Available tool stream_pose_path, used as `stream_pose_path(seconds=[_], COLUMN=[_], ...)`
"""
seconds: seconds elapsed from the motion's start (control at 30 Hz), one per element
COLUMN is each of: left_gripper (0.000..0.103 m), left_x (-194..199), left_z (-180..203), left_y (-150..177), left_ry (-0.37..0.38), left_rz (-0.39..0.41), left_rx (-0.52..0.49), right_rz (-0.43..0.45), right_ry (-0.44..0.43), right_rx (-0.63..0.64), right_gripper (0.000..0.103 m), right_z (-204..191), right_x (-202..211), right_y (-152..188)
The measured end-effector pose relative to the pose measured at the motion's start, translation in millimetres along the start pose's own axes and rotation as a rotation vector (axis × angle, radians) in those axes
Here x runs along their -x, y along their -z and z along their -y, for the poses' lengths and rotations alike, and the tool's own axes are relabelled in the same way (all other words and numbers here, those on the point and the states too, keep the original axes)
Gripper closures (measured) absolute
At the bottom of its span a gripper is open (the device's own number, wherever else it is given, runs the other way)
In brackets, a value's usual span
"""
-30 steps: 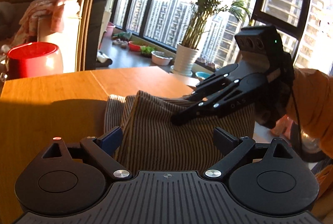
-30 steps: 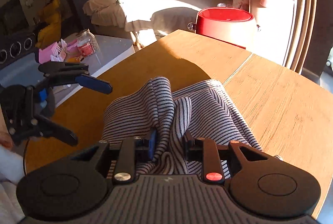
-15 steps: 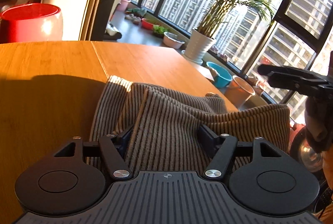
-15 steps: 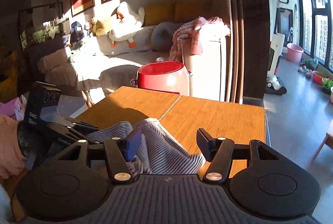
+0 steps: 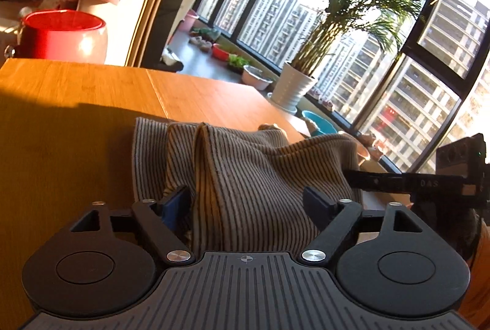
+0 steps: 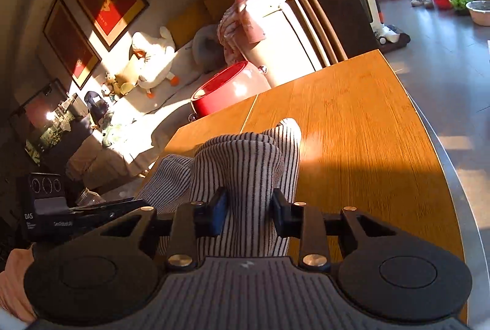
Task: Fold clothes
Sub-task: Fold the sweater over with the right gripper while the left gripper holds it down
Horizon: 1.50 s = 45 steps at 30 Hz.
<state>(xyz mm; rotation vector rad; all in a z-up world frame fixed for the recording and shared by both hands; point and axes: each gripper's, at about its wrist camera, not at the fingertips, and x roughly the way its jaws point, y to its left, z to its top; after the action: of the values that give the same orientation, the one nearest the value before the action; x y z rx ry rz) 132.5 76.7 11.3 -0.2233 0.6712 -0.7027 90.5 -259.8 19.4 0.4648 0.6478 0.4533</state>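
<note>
A black-and-white striped garment (image 5: 245,176) lies bunched on the wooden table (image 5: 92,121). My left gripper (image 5: 248,207) is open, its fingers wide apart on either side of a raised fold of the cloth. My right gripper (image 6: 249,215) has its pads pressed against a bundled roll of the striped garment (image 6: 245,164). In the left wrist view the right gripper (image 5: 355,176) reaches in from the right at the cloth's far edge. In the right wrist view the left gripper (image 6: 134,204) sits at the lower left beside the cloth.
A red pot (image 5: 61,36) stands past the table's far end, also in the right wrist view (image 6: 226,91). A potted palm (image 5: 294,91) and bowls are on the floor by the windows. The table's edge (image 6: 441,146) runs along the right.
My right gripper went from open to closed on a bunch of the striped cloth. My left gripper stayed open around the fold. Both views tilted as the hands shifted.
</note>
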Motion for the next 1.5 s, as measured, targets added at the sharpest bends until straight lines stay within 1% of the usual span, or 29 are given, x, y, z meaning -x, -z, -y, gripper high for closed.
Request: stream_pose_path(seconds=[0.1, 0.17, 0.2, 0.23, 0.27, 0.3, 0.37, 0.4, 0.43, 0.53, 0.6, 0.63, 0.67, 0.7, 0.83, 1.0, 1.13, 1.2, 1.27, 1.33, 1.37, 1.43, 1.47, 1.5], left_gripper=[0.012, 0.019, 0.020, 0.022, 0.025, 0.025, 0.025, 0.025, 0.026, 0.030, 0.034, 0.037, 0.040, 0.041, 0.050, 0.053, 0.055, 0.055, 0.055, 0.055, 0.055, 0.055, 0.057, 0.057], left_x=[-12, -18, -20, -21, -23, -23, -25, -26, -27, -27, -25, -23, -21, -19, -9, 16, 41, 53, 61, 62, 58, 49, 45, 43], left_z=[9, 14, 13, 11, 10, 7, 2, 2, 2, 6, 8, 10, 12, 14, 28, 53, 72, 76, 73, 63, 55, 36, 28, 21], left_y=[5, 4, 3, 3, 3, 4, 5, 6, 6, 6, 7, 8, 9, 11, 22, 48, 61, 57, 47, 38, 35, 32, 32, 32], left_ry=[0.002, -0.013, -0.012, -0.009, -0.006, 0.006, 0.024, 0.026, 0.025, 0.011, 0.004, 0.002, 0.000, -0.002, 0.005, 0.065, 0.121, 0.151, 0.175, 0.167, 0.147, 0.098, 0.067, 0.032], left_rz=[-0.036, -0.037, -0.038, -0.040, -0.041, -0.041, -0.037, -0.035, -0.034, -0.032, -0.031, -0.032, -0.033, -0.034, -0.054, -0.100, -0.111, -0.103, -0.092, -0.084, -0.087, -0.095, -0.099, -0.101], left_rx=[-0.053, -0.068, -0.058, -0.043, -0.029, -0.015, 0.011, 0.017, 0.020, 0.029, 0.039, 0.044, 0.049, 0.055, 0.051, 0.017, -0.017, -0.022, -0.012, 0.015, 0.042, 0.104, 0.123, 0.134], right_rz=[0.004, 0.019, 0.032, 0.045, 0.058, 0.063, 0.073, 0.066, 0.059, 0.099, 0.118, 0.119, 0.121, 0.121, 0.086, 0.042, 0.042, 0.055, 0.070, 0.071, 0.061, 0.005, -0.030, -0.063], right_ry=[0.004, 0.027, 0.033, 0.038, 0.030, 0.011, -0.027, -0.031, -0.028, -0.044, -0.044, -0.045, -0.046, -0.046, -0.054, -0.048, -0.046, -0.061, -0.083, -0.113, -0.112, -0.062, -0.006, 0.057], right_rx=[0.002, 0.042, 0.067, 0.093, 0.121, 0.141, 0.181, 0.183, 0.178, 0.119, 0.127, 0.141, 0.155, 0.168, 0.193, 0.229, 0.302, 0.334, 0.366, 0.351, 0.323, 0.211, 0.172, 0.146], right_gripper=[0.073, 0.072, 0.069, 0.069, 0.064, 0.050, 0.035, 0.035, 0.035, 0.037, 0.054, 0.059, 0.066, 0.069, 0.072, 0.073, 0.073, 0.074, 0.075, 0.075, 0.075, 0.074, 0.074, 0.072], right_z=[2, -3, -5, -7, -8, -8, -9, -8, -7, -5, -12, -17, -22, -27, -42, -56, -78, -91, -105, -108, -103, -80, -67, -55], right_x=[-10, -15, -13, -12, -9, -5, 0, -2, -7, -18, -19, -17, -15, -12, 13, 58, 95, 110, 116, 101, 88, 39, 15, -6], right_y=[0, -3, -4, -4, -4, -3, 1, 4, 8, 12, 11, 11, 11, 12, 22, 48, 66, 65, 50, 26, 16, -3, -5, -3])
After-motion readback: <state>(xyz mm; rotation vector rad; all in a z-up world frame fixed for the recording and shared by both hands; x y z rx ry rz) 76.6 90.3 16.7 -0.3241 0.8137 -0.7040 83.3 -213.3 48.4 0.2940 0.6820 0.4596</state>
